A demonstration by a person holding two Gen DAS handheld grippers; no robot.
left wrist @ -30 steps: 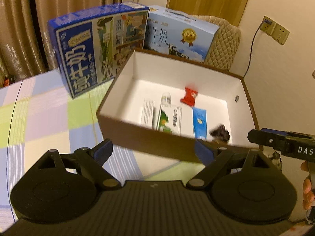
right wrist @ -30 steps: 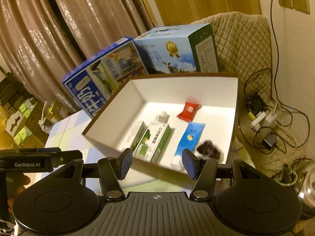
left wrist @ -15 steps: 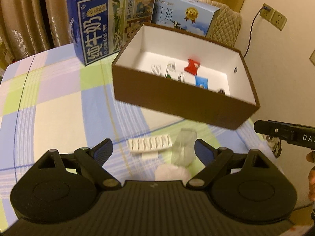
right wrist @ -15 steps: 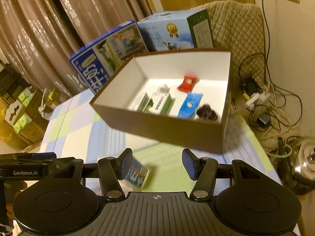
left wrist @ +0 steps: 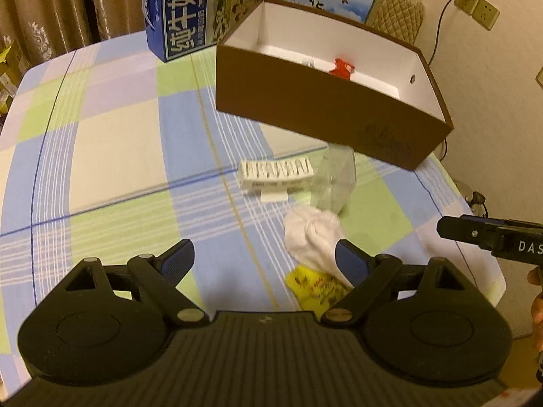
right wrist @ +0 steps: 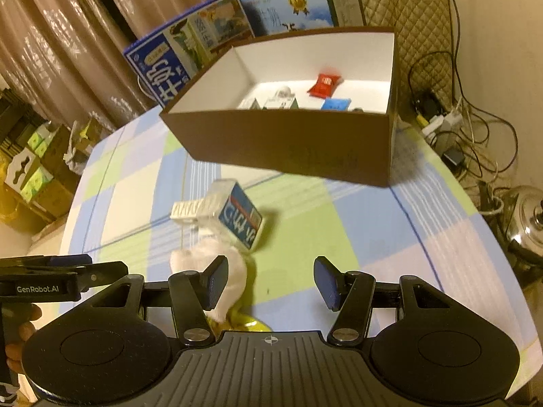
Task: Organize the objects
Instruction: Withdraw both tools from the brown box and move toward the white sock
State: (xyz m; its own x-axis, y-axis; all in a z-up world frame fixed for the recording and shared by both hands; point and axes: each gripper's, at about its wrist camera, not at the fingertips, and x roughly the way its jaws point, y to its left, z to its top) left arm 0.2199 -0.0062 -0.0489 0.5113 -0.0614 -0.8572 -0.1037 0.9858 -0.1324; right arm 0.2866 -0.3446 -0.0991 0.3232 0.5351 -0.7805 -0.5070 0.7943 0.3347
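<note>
On the checked blue, green and white table (left wrist: 112, 142) a brown cardboard box with a white inside (left wrist: 325, 112) is seen at 12 to 1 o'clock of the left wrist view. Inside it a red wrapped sweet (right wrist: 324, 85), a blue sachet (right wrist: 336, 104) and small white-and-green cartons (right wrist: 280, 101) are visible. Behind the box, two blue milk cartons (right wrist: 190, 64) are stood against the beige curtains (right wrist: 68, 34).

Between the box and the tongs a cluster is laid: a white ribbed plastic strip (left wrist: 275, 171), a clear plastic packet with a blue printed label (right wrist: 237, 218) touching it, a crumpled white sock (left wrist: 314, 237) just below, and a yellow printed wrapper (left wrist: 319, 288) partly under the sock.

The left tongs (left wrist: 264, 259) are spread wide with nothing between them, the sock lying against the right fingertip. The right tongs (right wrist: 271, 279) are likewise parted and empty, with the sock beside their left finger. At 3 o'clock in the right wrist view, tangled cables (right wrist: 465, 129) and a steel kettle (right wrist: 527, 217) are seen beyond the table edge.
</note>
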